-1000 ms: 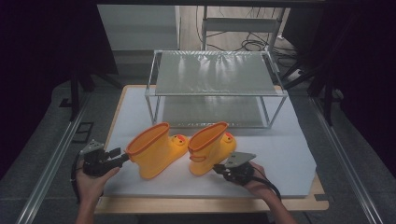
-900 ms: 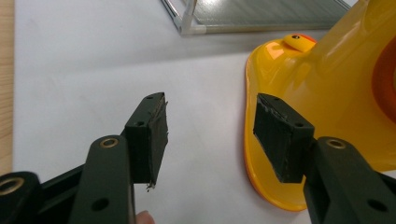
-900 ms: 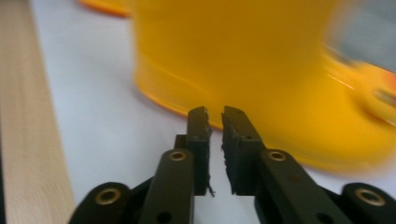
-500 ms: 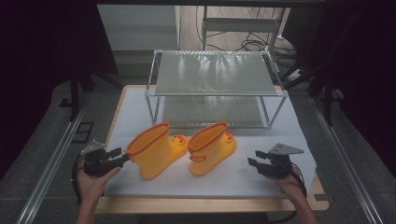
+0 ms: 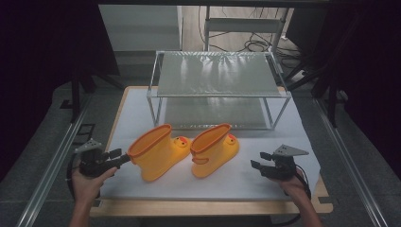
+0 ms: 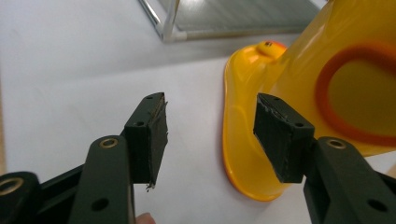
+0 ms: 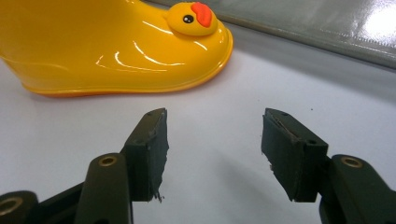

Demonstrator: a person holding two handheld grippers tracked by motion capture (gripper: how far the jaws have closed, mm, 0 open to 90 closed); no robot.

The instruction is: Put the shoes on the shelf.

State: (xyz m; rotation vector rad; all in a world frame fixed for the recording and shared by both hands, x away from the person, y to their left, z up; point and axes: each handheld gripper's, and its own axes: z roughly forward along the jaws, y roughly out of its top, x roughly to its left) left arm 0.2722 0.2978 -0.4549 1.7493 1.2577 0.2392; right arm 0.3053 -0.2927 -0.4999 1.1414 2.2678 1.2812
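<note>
Two yellow rubber boots with orange rims and duck faces on the toes stand side by side on the white mat, the left boot (image 5: 158, 151) and the right boot (image 5: 213, 148). My left gripper (image 5: 116, 155) is open just left of the left boot's heel; in the left gripper view that boot (image 6: 299, 93) lies past the right jaw, nothing held between the jaws (image 6: 210, 135). My right gripper (image 5: 260, 161) is open, a short way right of the right boot. The right gripper view shows that boot's toe and duck head (image 7: 140, 46) beyond the empty jaws (image 7: 212, 154).
A two-tier metal rack (image 5: 217, 90) with mesh shelves stands behind the boots on the white mat (image 5: 265, 189). The mat lies on a wooden board (image 5: 213, 208). Aluminium rails (image 5: 52, 165) run along both sides of the table.
My right gripper has drawn away from the right boot's heel to the right and now sits apart from it. The left gripper and both boots have stayed put.
</note>
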